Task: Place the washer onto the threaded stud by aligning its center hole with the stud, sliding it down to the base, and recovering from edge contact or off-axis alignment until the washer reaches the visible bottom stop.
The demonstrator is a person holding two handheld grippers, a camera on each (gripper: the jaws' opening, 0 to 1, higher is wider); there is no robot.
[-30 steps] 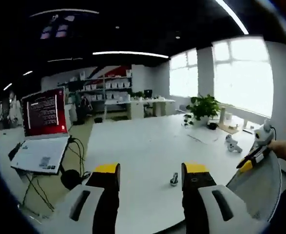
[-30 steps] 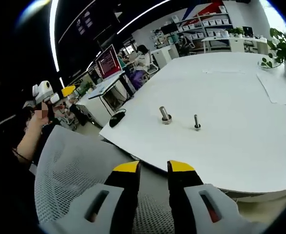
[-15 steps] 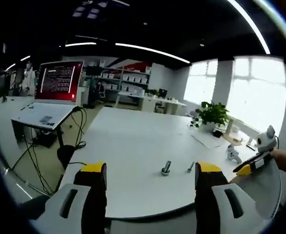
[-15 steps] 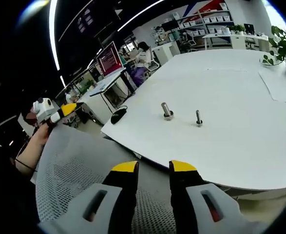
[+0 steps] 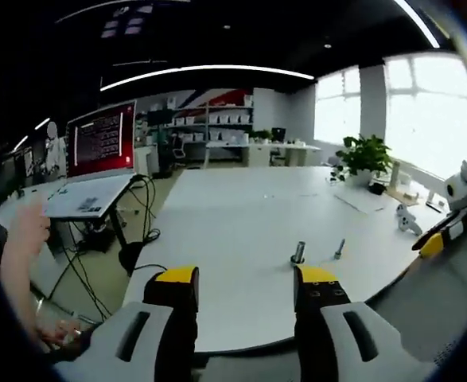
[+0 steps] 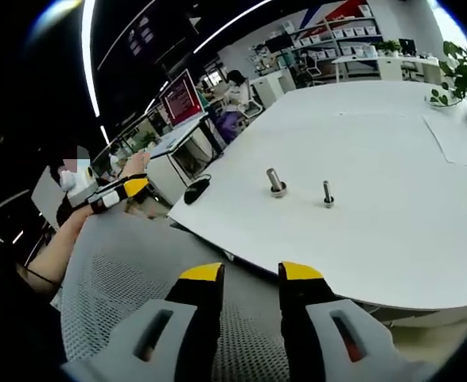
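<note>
Two upright metal pieces stand near the front edge of the white table (image 5: 233, 215): a thick stud (image 5: 298, 253) with a wide base and a thinner bolt (image 5: 338, 248) beside it. The right gripper view has the stud (image 6: 276, 183) left of the bolt (image 6: 327, 193). My left gripper (image 5: 245, 278) is held off the table's edge, open and holding nothing. My right gripper (image 6: 251, 274) hovers over a mesh chair back (image 6: 138, 278), open with a narrower gap and holding nothing. Each gripper appears in the other's view: the right gripper (image 5: 444, 235) and the left gripper (image 6: 110, 193).
A laptop (image 5: 98, 159) with a red screen sits on a side desk, with cables hanging beside it. A potted plant (image 5: 364, 155) and papers (image 6: 456, 139) lie at the table's far side. A small dark object (image 6: 195, 191) rests at the table corner. A person's hand (image 5: 26, 231) is at left.
My left gripper's jaws have narrowed from half a second ago, and its view has swung. In the right gripper view the left gripper has moved nearer the table. The stud and bolt are unmoved.
</note>
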